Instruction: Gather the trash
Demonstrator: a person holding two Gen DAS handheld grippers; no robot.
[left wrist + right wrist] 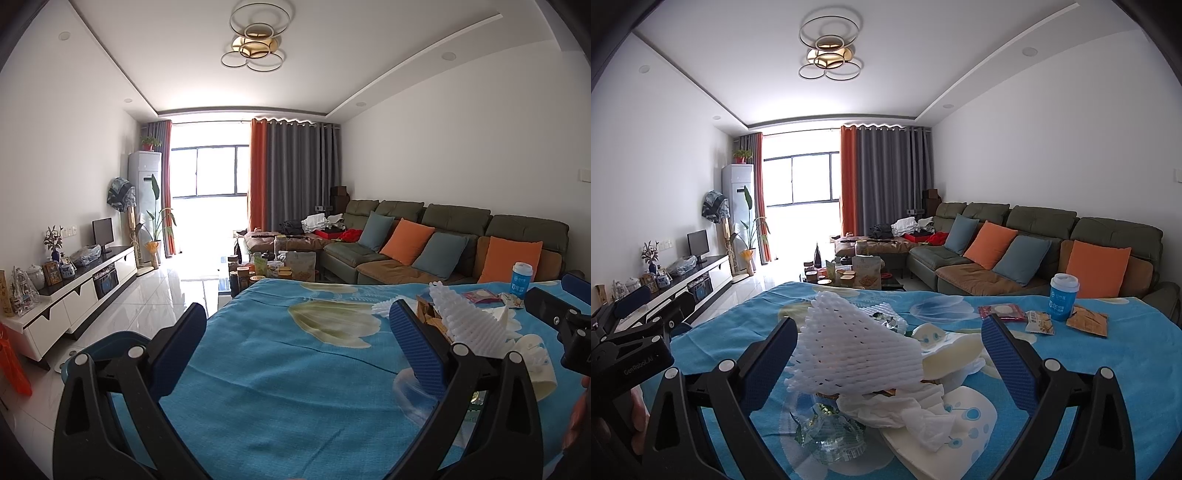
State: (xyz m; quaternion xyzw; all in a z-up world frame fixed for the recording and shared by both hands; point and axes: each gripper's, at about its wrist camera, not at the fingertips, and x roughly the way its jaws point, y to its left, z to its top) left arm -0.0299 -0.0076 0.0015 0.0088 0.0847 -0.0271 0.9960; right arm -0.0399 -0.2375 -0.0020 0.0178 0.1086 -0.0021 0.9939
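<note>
Blue floral tablecloth (pixel 1071 369), foam net (pixel 857 350), sofa (pixel 1034 251) behind

Cloth, foam, paper and plastic on the worktop

The worktop (pixel 1108 369) wears matt woven cloth; the white fruit net (pixel 857 350) is soft ribbed foam, the tissue (pixel 923 417) crumpled paper, the wrapper (pixel 831 435) clear glossy plastic. Each claw's pads (pixel 1008 354) are ribbed blue rubber on matt black plastic; the floor (pixel 162 295) is glossy tile.
</note>
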